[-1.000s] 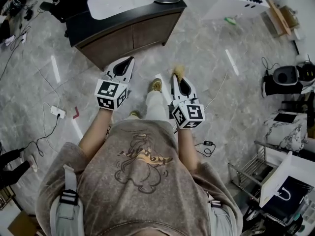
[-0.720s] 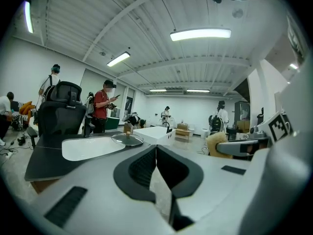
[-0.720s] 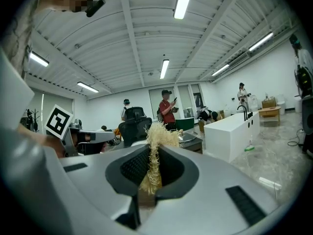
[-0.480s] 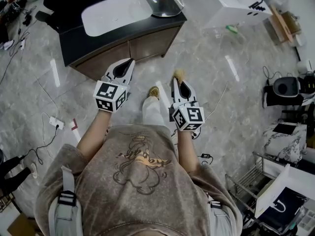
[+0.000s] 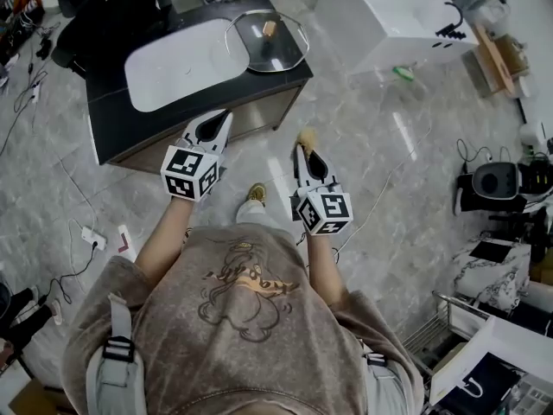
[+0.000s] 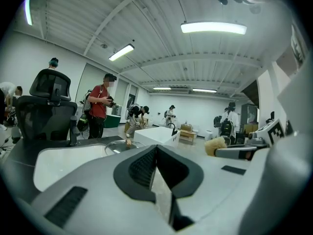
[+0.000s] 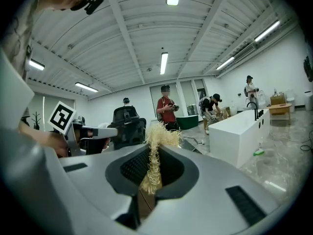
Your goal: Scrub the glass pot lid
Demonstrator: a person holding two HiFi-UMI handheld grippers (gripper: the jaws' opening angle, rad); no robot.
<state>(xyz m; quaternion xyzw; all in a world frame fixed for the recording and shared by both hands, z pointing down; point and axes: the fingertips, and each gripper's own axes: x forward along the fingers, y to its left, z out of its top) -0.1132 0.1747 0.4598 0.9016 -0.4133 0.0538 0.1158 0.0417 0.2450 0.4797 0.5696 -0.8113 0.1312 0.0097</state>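
Observation:
The glass pot lid (image 5: 266, 40) lies on the dark counter (image 5: 112, 119), right of a white sink basin (image 5: 177, 63); it shows low in the left gripper view too (image 6: 121, 144). My left gripper (image 5: 226, 115) hovers over the floor just short of the counter's front edge, jaws shut with nothing between them (image 6: 155, 148). To its right, my right gripper (image 5: 301, 150) is shut on a straw scrub brush (image 5: 306, 137), whose pale bristles (image 7: 157, 136) stick out past the jaws (image 7: 154, 153). Both grippers are well short of the lid.
A white tub-like unit (image 5: 389, 15) stands right of the counter, a green bottle (image 5: 404, 73) on the floor beside it. Cables and a power strip (image 5: 93, 240) lie at left. Appliances and a rack (image 5: 492, 180) crowd the right. People (image 6: 100, 109) and an office chair (image 6: 49, 106) stand beyond the counter.
The person has stepped toward the counter, so the counter, basin and lid have come nearer to both grippers. The grippers keep their pose, and the brush stays in the right one.

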